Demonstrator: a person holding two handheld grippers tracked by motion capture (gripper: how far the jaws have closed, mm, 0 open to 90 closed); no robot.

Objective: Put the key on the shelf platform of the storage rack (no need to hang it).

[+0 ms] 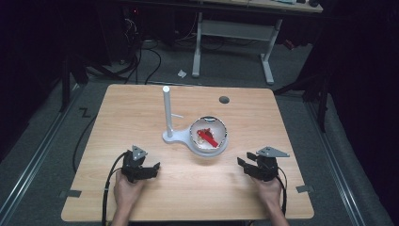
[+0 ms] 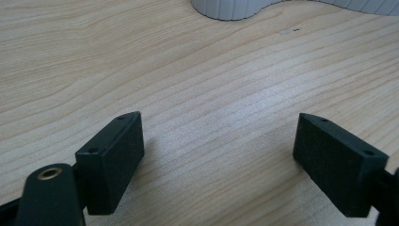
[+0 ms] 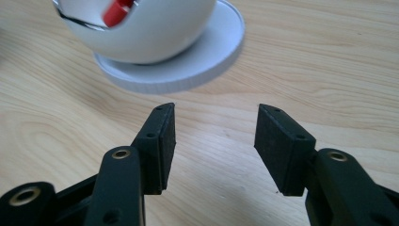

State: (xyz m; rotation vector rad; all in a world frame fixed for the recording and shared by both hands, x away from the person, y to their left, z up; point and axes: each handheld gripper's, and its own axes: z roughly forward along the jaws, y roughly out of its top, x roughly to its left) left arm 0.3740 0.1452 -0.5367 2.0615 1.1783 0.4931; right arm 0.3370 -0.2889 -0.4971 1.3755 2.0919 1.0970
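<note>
dark room, wood table (image 1: pixel 141 197); white bowl (image 1: pixel 208 135) with a red piece (image 1: pixel 207 136) sits on a stand (image 1: pixel 188 138) at centre; right gripper (image 3: pixel 214 123) half open, empty, nearer, bowl just ahead-left; left gripper (image 2: pixel 219 141) wide open, empty, farther off

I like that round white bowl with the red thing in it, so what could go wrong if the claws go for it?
The bowl is round and smooth, so a claw could slip off it. A bump might tip out the red piece. The thin white post beside it could get knocked by the left claw.
</note>
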